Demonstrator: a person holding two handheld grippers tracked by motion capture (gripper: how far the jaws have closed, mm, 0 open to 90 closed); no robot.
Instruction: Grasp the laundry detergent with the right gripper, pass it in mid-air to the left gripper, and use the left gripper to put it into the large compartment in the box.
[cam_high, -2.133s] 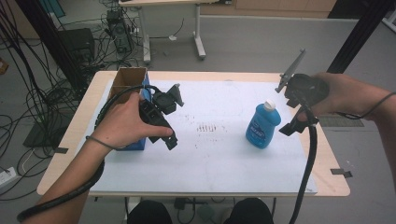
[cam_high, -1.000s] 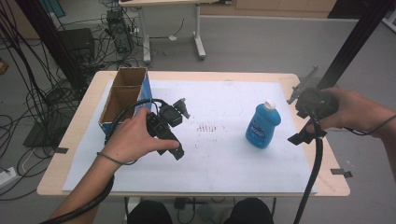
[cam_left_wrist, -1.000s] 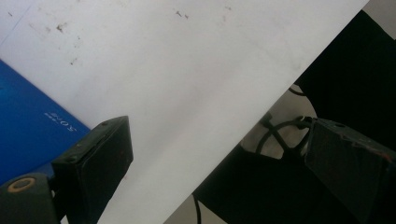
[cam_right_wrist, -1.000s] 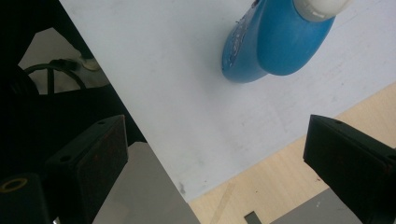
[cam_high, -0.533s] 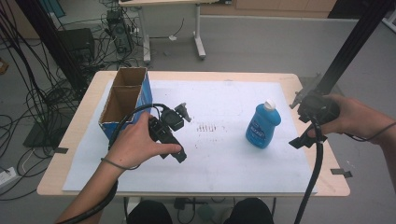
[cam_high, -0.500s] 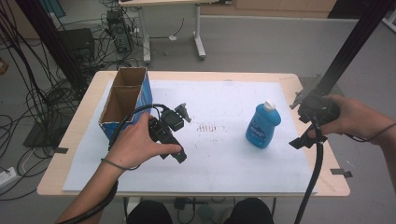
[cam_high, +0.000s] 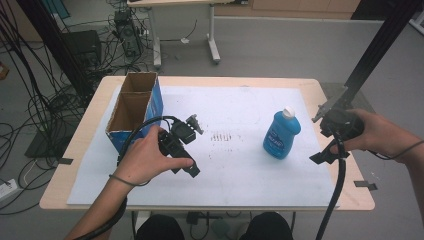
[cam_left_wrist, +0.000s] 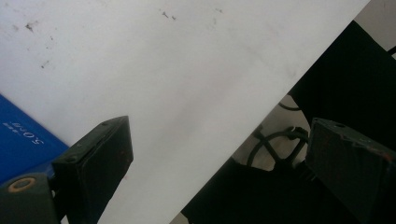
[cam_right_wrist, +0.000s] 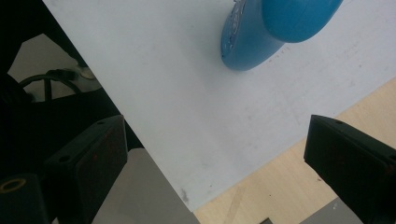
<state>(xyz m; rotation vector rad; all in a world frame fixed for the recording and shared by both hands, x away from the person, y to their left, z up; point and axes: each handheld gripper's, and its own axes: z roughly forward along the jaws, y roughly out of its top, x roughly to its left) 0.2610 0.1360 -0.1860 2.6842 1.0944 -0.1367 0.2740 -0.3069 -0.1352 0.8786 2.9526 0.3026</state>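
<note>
My left tool (cam_high: 190, 127) has slid off the blue box (cam_high: 134, 111) toward me; my right tool (cam_high: 327, 130) dropped lower at the desk (cam_high: 210, 82) right edge. Both tools wide open, holding nothing. Blue bottle (cam_high: 281, 133) stands upright on the white sheet (cam_high: 225, 165), near my right tool, not touching.

The person's left hand (cam_high: 150, 159) is reaching in from seven o'clock, gripping the left gripper (cam_high: 192, 170), whose jaws are standing wide apart and pointing toward four o'clock with nothing between them. The right hand (cam_high: 380, 134) is coming in from three o'clock, holding the right gripper (cam_high: 320, 157) low, its jaws gaping wide and empty, aiming toward seven o'clock. Both forearms are bare.
</note>
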